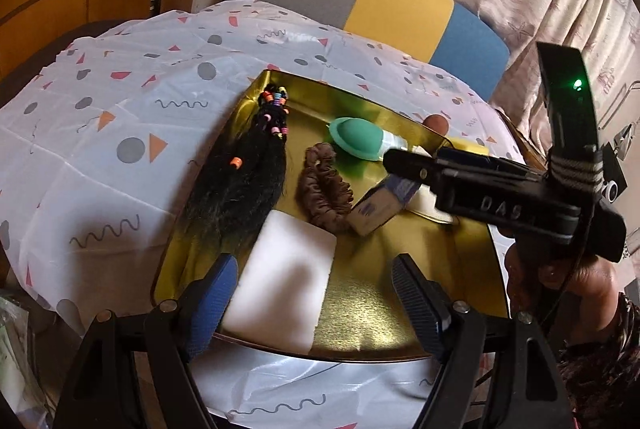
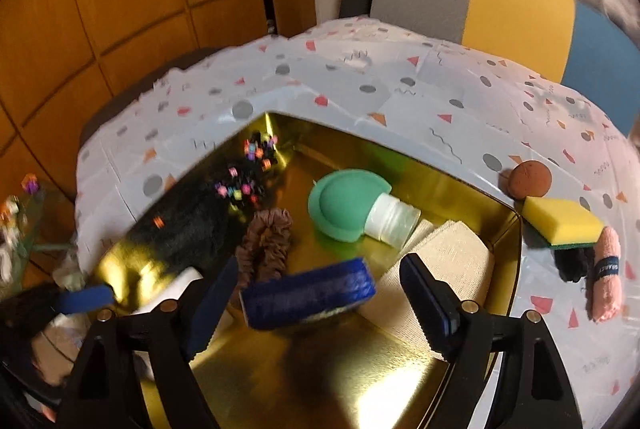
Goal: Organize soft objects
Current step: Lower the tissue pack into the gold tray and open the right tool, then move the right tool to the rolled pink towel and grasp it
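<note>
Gold tray (image 2: 508,249): shiny metal, gathering the soft things.
Blue sponge block (image 2: 310,293): lies in the tray between the right gripper (image 2: 316,295) fingers; jaws apart, seemingly just let go.
Left gripper (image 1: 310,291): jaws apart over a white foam slab (image 1: 288,281), unclamped.
Inside: beaded black hairpiece (image 1: 244,173), ruffled brown scrunchie (image 1: 324,189), green silicone dome (image 2: 346,203), woven beige cloth (image 2: 436,265).
Outside, likely next: yellow scouring sponge (image 2: 560,225), pink rolled cloth (image 2: 606,273), brown ball (image 2: 528,179).

A patterned tablecloth (image 2: 400,85) carries the gold tray (image 2: 460,185) and yellow sponge (image 2: 560,221).
</note>
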The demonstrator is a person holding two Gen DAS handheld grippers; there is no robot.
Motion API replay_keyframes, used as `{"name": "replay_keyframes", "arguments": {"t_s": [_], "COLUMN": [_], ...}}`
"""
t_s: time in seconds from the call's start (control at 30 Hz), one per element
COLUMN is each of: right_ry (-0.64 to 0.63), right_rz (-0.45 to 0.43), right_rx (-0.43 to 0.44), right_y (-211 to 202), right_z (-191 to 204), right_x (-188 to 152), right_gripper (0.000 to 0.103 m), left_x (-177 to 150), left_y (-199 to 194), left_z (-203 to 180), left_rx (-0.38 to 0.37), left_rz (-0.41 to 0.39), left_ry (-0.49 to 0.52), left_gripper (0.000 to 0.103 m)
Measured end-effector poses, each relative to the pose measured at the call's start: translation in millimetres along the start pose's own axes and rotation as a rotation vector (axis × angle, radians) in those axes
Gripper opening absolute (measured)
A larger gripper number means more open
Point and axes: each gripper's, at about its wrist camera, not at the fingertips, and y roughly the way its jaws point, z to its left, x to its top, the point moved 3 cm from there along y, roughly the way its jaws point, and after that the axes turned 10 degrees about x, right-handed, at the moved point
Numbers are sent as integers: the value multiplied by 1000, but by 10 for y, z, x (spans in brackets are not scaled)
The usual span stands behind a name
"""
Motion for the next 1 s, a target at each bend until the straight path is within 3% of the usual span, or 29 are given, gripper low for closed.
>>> {"name": "replay_keyframes", "arguments": {"t_s": [0.43, 0.67, 1.0], "right_ry": [123, 213, 375], "right_rz": [-104, -129, -56], "right_rx": [-113, -173, -243], "right_y": [-594, -889, -994], "right_z": [-364, -666, -1256], "right_x": [-317, -640, -1270], "right_gripper": [87, 88, 88], "left_x": [-61, -167, -388], "left_y": [-1, -59, -94], "left_z": [-101, -346, -801], "left_rx": [-11, -86, -174], "left_rz": [5, 1, 47], "left_ry": [28, 106, 197], "left_gripper": [80, 80, 80]}}
